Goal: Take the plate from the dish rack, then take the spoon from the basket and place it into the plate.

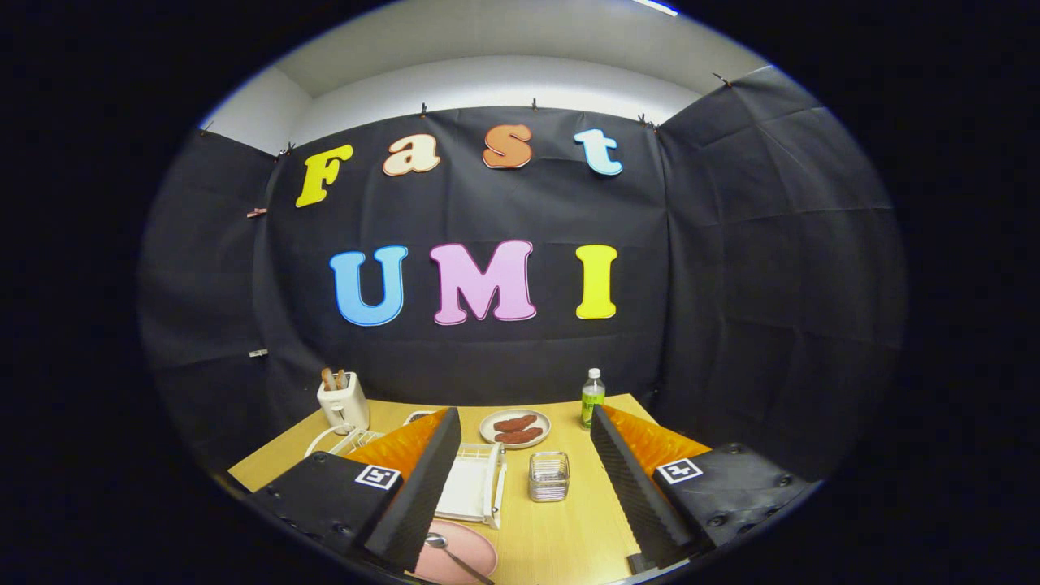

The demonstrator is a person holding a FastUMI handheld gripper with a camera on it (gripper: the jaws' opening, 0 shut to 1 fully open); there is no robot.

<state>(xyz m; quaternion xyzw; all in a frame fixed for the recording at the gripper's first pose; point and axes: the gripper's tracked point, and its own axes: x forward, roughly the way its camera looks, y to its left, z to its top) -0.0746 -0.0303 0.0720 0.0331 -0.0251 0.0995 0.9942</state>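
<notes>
Spoon [452, 554] lies in pink plate [465, 552], rack [471, 487] beyond

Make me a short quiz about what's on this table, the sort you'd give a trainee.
1. True or false: the spoon lies on the pink plate.
2. What stands in the toaster's slots: A) toast, B) forks, C) nothing?
3. Are the gripper's fingers open or shut, and what sits between them?

Key
1. True: the spoon rests on the plate, near the left finger.
2. A: toast slices stick up from it.
3. Open, holding nothing. Between them on the wooden table sit the white dish rack and the wire basket; beyond are a plate of brown food and a green-labelled bottle.
</notes>
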